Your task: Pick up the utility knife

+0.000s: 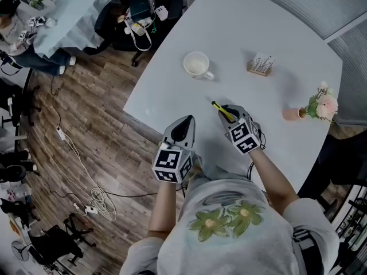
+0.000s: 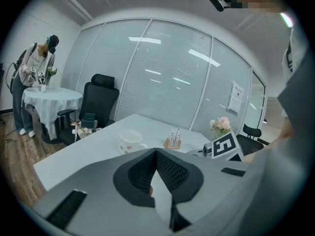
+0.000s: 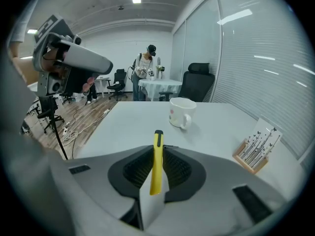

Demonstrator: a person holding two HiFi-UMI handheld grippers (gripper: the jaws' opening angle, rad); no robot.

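The utility knife (image 1: 221, 109) is slim and yellow with a black tip. It is clamped between the jaws of my right gripper (image 1: 227, 114), a little above the white table (image 1: 172, 96). In the right gripper view the knife (image 3: 157, 163) stands lengthwise between the ribbed pads, its black end poking out past the right gripper (image 3: 158, 149). My left gripper (image 1: 184, 125) hovers at the table's near edge, to the left of the right one. Its jaws meet at the tips of the left gripper (image 2: 156, 154), with nothing between them.
A white mug (image 1: 197, 65) stands mid-table, and a wooden card holder (image 1: 261, 65) stands further right. A small pot of pink flowers (image 1: 317, 106) is at the right edge. Beyond the table are an office chair (image 2: 100, 100), floor cables (image 1: 86, 193) and a person (image 2: 30, 77) at a round table.
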